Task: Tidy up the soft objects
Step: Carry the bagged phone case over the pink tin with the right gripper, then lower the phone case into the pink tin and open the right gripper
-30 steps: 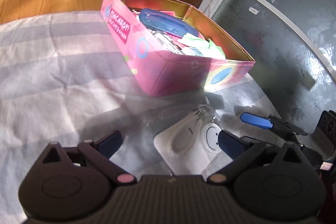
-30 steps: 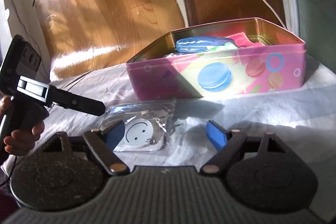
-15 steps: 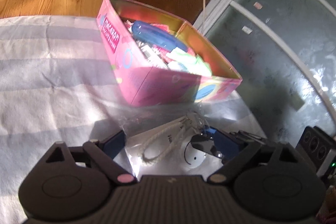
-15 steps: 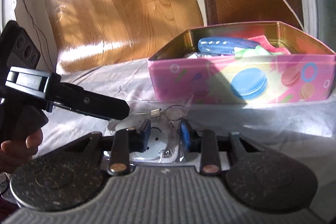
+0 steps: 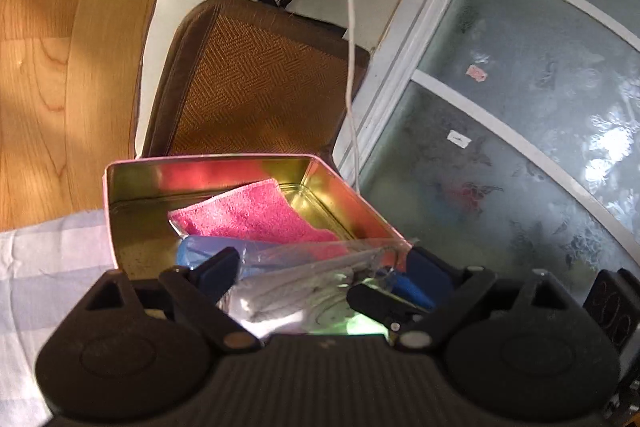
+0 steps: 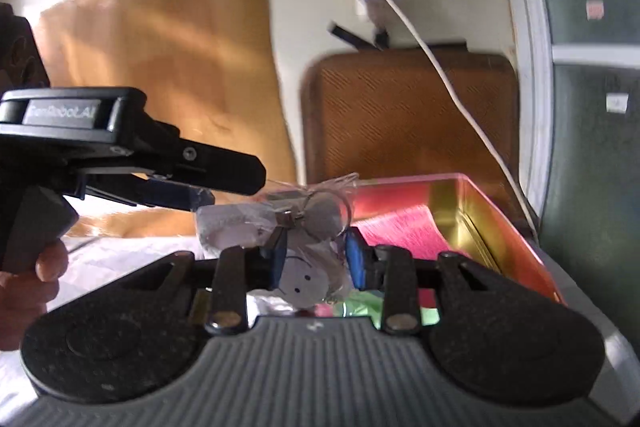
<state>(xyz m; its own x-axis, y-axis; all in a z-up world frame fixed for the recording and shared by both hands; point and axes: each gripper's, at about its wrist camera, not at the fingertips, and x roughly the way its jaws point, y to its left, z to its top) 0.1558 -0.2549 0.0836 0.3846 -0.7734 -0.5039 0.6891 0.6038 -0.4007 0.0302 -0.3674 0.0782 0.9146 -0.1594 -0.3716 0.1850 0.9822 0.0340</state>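
A clear bag [image 5: 300,287] with a white smiley-face piece [image 6: 304,275] and a cord inside hangs over the near end of the open pink tin [image 5: 120,211]. My right gripper [image 6: 316,259] has its blue pads pressed on the smiley piece, though its jaws are opening slightly. My left gripper [image 5: 324,263] stands wide, its pads against the bag's two side edges. In the right wrist view the left gripper [image 6: 234,187] reaches in from the left. The tin [image 6: 500,219] holds a pink towel [image 5: 248,215] and a blue item [image 5: 192,251].
A brown woven chair [image 5: 256,83] stands behind the tin, with a power strip and white cable [image 5: 352,27] on the wall above. A frosted glass door [image 5: 520,107] is at right, wood floor [image 5: 48,27] at left. Striped cloth [image 5: 40,267] covers the table.
The right gripper closed on the bag lying on the cloth. Both grippers then rose and moved forward with it, so the bag now hangs over the tin.
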